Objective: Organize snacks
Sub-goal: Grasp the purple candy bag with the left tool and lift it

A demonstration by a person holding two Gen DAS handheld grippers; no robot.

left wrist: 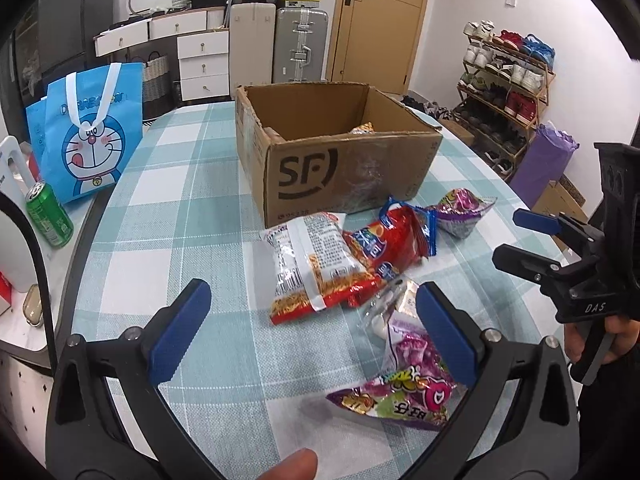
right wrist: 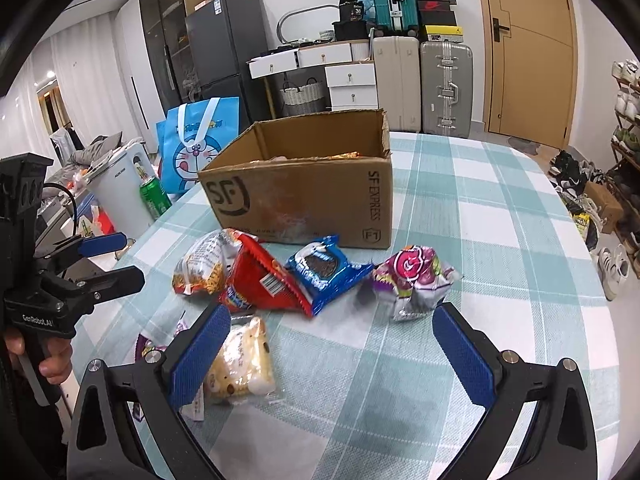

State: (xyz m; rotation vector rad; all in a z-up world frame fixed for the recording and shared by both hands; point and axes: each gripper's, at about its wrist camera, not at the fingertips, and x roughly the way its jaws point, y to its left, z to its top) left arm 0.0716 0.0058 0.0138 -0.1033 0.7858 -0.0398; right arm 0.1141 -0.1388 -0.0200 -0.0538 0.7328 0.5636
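Snacks lie loose on the checked table in front of an open box, both grippers spread and empty.

Left wrist view: the left gripper (left wrist: pixel 312 328) hangs wide open over the table (left wrist: pixel 192 208), its right pad just beside a purple pack (left wrist: pixel 400 384) and a clear pack (left wrist: pixel 384 304). Ahead lie a noodle pack (left wrist: pixel 312 264) and a red pack (left wrist: pixel 384 248), overlapping, near the box (left wrist: pixel 340 176); one snack already shows inside. Right wrist view: the right gripper (right wrist: pixel 328 348) is also open, a pale bun pack (right wrist: pixel 240 364) by its left pad, a blue pack (right wrist: pixel 324 272) and another purple pack (right wrist: pixel 412 280) ahead. These look light, crinkly, slippery and crushable; I'd pinch a sealed end seam, not the puffed middle.
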